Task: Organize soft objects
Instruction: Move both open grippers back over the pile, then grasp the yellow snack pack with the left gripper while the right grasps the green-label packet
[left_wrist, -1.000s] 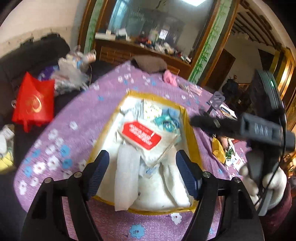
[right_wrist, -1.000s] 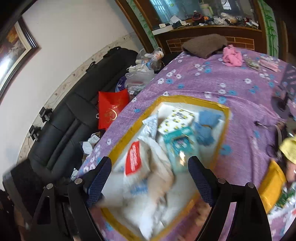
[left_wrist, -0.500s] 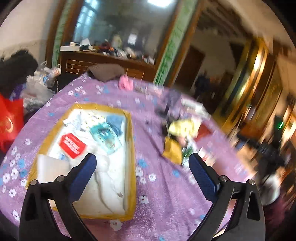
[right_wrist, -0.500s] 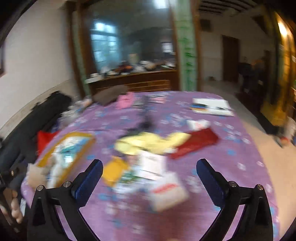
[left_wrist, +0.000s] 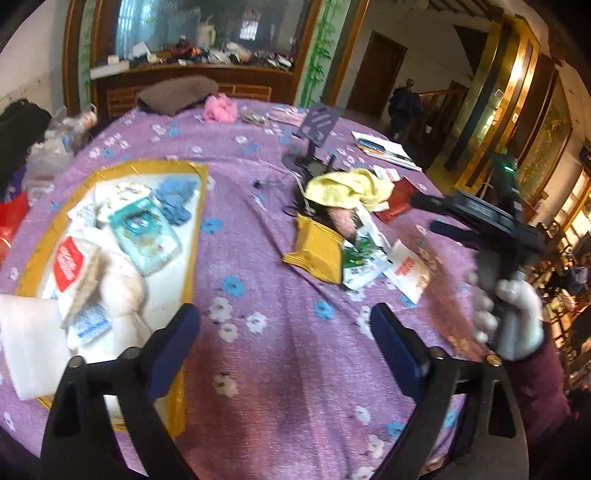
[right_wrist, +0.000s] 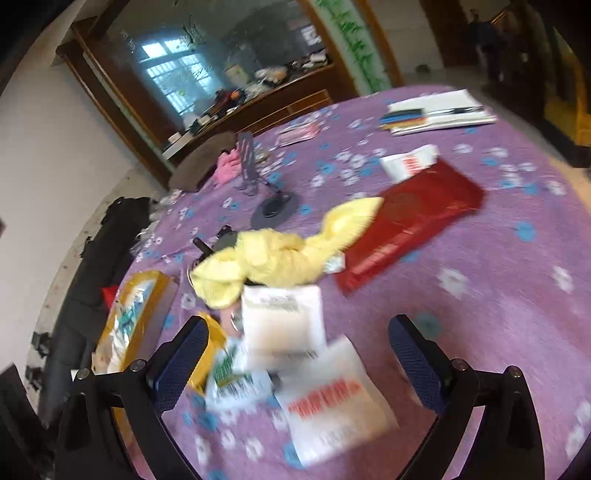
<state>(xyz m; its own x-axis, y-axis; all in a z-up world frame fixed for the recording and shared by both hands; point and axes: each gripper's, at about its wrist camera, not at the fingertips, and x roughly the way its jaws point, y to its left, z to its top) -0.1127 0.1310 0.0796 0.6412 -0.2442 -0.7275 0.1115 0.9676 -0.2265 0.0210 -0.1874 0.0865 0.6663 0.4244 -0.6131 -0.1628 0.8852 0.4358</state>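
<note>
Purple flowered cloth covers the round table (left_wrist: 280, 369) in both wrist views. Only the left wrist view shows the gold-rimmed tray (left_wrist: 194, 236) in full, at the left of the frame: it holds white packets, one with a red label (left_wrist: 68, 264), a teal packet (left_wrist: 146, 230), a blue cloth (left_wrist: 175, 201) and white soft items. The same view catches the right gripper (left_wrist: 439, 212) at right, held in a white-gloved hand (left_wrist: 506, 317). The right wrist view shows the tray only as a sliver at lower left, but brings the loose pile close: a yellow cloth (right_wrist: 280, 254) at centre, a red packet (right_wrist: 410, 218) to its right, white packets (right_wrist: 282, 325) lower centre. The left gripper (left_wrist: 284, 343) hangs over bare cloth, fingers spread wide and closing slightly, nothing between them. The right gripper's fingers, also wide and easing inward, frame the white packets without touching them.
</note>
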